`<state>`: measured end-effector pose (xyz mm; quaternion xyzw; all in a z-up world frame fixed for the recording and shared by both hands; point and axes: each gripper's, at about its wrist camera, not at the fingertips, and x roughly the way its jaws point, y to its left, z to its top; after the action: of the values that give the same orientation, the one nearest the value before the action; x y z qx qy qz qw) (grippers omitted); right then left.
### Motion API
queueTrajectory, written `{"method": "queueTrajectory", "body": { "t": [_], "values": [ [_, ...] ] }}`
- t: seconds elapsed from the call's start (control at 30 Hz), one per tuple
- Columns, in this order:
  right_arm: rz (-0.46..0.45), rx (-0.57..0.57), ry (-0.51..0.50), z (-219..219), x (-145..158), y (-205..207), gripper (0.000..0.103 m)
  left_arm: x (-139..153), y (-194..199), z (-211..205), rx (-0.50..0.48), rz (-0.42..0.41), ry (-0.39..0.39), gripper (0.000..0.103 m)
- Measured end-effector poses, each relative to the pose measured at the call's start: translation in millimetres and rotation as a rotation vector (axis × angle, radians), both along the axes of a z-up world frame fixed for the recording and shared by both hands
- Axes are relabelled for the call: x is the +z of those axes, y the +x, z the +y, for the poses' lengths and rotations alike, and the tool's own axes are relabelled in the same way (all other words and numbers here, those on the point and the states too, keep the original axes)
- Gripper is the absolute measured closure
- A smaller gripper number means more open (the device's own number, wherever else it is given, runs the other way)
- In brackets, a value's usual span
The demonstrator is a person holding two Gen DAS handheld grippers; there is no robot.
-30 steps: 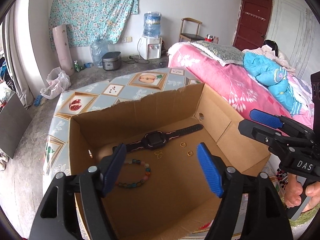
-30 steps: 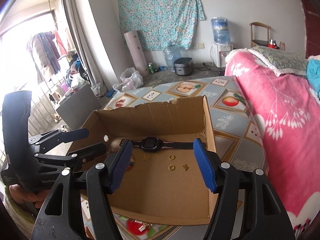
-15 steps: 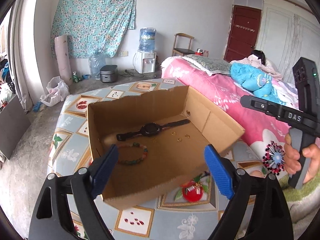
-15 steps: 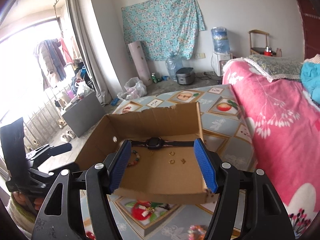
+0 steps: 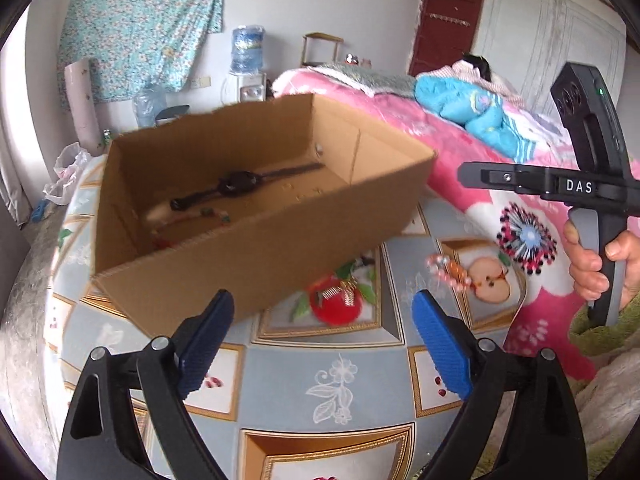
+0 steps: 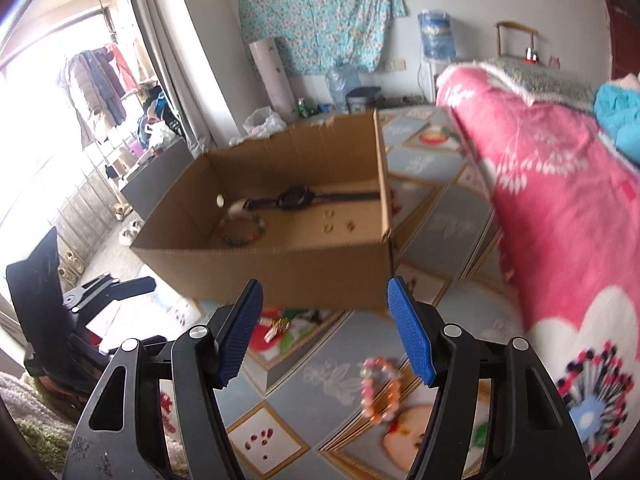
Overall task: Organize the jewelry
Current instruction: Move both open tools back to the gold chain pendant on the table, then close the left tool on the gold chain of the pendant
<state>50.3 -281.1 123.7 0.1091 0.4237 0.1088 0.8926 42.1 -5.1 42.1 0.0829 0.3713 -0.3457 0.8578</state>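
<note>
An open cardboard box (image 5: 256, 240) (image 6: 280, 264) on the patterned table holds a black watch (image 5: 240, 181) (image 6: 294, 199), a multicoloured bead bracelet (image 6: 242, 233) and small gold rings (image 6: 329, 221). In front of the box, a gold hair clip (image 5: 336, 294) (image 6: 276, 326) and a pink-orange bead bracelet (image 5: 448, 270) (image 6: 380, 384) lie on the tablecloth. My left gripper (image 5: 322, 306) hovers over the table before the box, its jaws opening, with nothing between them. My right gripper (image 6: 325, 294) stands open and empty, the pink bracelet just below it.
A bed with a pink blanket (image 5: 460, 148) (image 6: 560, 200) borders the table (image 5: 320, 364) on the right. A hand (image 5: 588, 264) holds the right gripper's handle. A water dispenser (image 5: 248, 64), a plastic bag (image 6: 262, 118) and a clothes rack (image 6: 100, 84) stand farther back.
Both grippers have drawn back from above the box and sunk toward the table in front of it. The left jaws have spread wider. The hair clip and pink bracelet have come into view.
</note>
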Motion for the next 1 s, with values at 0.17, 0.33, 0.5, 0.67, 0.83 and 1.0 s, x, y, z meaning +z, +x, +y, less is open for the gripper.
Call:
{"method": "queueTrajectory", "body": {
  "t": [0.17, 0.33, 0.5, 0.67, 0.83, 1.0],
  "values": [
    [0.106, -0.003, 0.055, 8.0, -37.0, 5.8, 0.048, -26.2, 2.0, -24.3, -0.066, 0.018, 0.028, 0.020],
    [0.191, -0.001, 0.097, 13.5, -66.6, 19.1, 0.067, -48.0, 10.6, -46.7, -0.106, 0.025, 0.090, 0.045],
    [0.220, 0.013, 0.103, 18.7, -76.0, 26.9, 0.069, -63.0, 24.8, -61.0, -0.118, 0.056, 0.121, 0.068],
    [0.224, 0.027, 0.079, 25.8, -82.0, 29.7, 0.069, -71.4, 33.3, -72.7, -0.131, 0.066, 0.164, 0.084],
    [0.229, 0.024, 0.077, 26.1, -86.3, 33.5, 0.069, -73.5, 34.0, -78.3, -0.139, 0.016, 0.200, 0.095],
    [0.236, 0.018, 0.078, 23.6, -89.2, 35.1, 0.069, -74.9, 31.9, -80.2, -0.145, 0.000, 0.210, 0.099]
  ]
}}
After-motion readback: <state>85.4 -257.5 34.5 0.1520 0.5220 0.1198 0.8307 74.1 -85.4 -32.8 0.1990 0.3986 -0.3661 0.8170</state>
